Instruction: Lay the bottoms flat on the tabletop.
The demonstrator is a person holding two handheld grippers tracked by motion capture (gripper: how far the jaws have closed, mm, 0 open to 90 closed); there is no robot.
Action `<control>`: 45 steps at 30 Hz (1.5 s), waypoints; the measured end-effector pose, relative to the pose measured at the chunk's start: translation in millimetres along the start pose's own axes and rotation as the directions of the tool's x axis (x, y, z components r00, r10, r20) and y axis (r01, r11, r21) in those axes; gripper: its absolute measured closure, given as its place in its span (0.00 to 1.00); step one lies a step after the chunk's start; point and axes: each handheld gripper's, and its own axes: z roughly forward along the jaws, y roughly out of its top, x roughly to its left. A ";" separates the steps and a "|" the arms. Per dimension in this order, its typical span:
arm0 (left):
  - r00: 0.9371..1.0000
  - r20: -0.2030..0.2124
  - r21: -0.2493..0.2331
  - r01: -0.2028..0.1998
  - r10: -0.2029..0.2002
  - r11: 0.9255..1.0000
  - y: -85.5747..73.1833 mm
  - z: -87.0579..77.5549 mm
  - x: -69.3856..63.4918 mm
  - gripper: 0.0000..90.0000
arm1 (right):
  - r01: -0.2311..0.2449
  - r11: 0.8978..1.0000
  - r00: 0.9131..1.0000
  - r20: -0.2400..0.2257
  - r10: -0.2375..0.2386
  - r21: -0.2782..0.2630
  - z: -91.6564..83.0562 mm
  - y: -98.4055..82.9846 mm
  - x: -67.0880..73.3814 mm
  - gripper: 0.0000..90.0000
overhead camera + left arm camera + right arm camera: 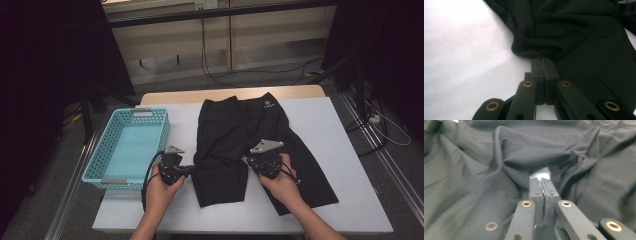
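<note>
- The black, matte, soft-fabric shorts (pixel 250 145) lie spread on the white table (pixel 330 130), waistband far, two legs toward the near edge, creased into shallow folds.
- A small white logo (pixel 268 105) sits near the waistband; its writing is too small to read.
- The left gripper (pixel 544 65) has its black jaws pressed together, pinching the outer edge of the left leg.
- The right gripper (pixel 541 185) pinches a raised fold between the legs.
- A light blue perforated plastic basket (pixel 106 145) stands left of the shorts.

Empty light-blue basket (pixel 106 150) left on white table (pixel 330 145), cables (pixel 220 75) on the floor behind
</note>
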 end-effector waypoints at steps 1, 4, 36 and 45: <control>1.000 -0.003 -0.002 -0.002 0.002 1.000 0.2 0.2 0.0 0.99 | -0.017 1.000 1.000 -0.026 0.017 -0.006 0.1 -0.1 -0.6 0.97; 1.000 -0.008 -0.009 -0.012 0.012 1.000 1.6 -0.7 0.0 0.99 | -0.006 0.999 0.997 -0.080 0.002 -0.042 -3.3 1.3 6.1 0.91; 0.997 -0.071 -0.030 -0.020 0.018 0.999 2.0 -3.8 1.3 0.99 | 0.096 0.995 0.982 -0.166 -0.089 0.036 7.4 -6.7 30.2 0.76; 0.998 -0.058 -0.032 -0.020 0.018 0.999 2.2 -2.8 0.0 0.99 | 0.074 0.997 0.974 -0.214 -0.074 -0.007 10.3 3.4 33.9 1.00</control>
